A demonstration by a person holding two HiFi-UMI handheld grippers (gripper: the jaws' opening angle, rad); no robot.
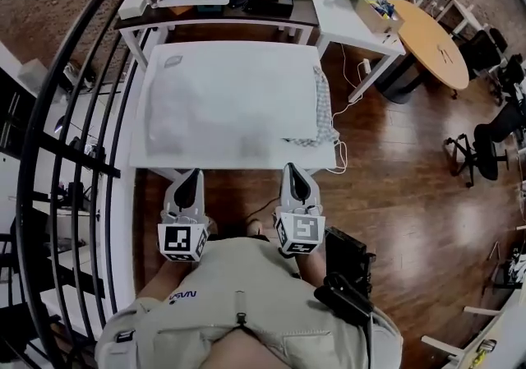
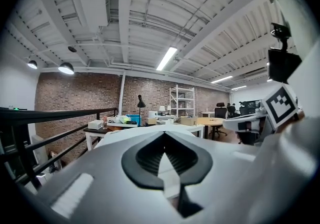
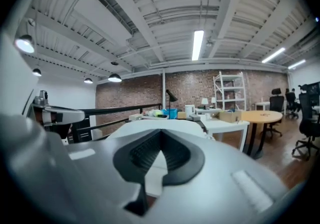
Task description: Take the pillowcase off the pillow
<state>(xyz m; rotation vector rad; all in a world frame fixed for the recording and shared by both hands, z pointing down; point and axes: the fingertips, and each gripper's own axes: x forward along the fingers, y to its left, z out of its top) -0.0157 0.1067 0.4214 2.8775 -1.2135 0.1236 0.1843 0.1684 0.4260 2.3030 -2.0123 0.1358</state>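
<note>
Pillow, white-cased, lies flat on the table straight ahead of both grippers, its long axis running left to right. A grey patterned edge shows at its right end (probably the case's open mouth), so the right gripper sits nearer it than the left gripper. Both hang short of the table's near edge, jaws pressed together on nothing

White-cased pillow flat across the white table
</note>
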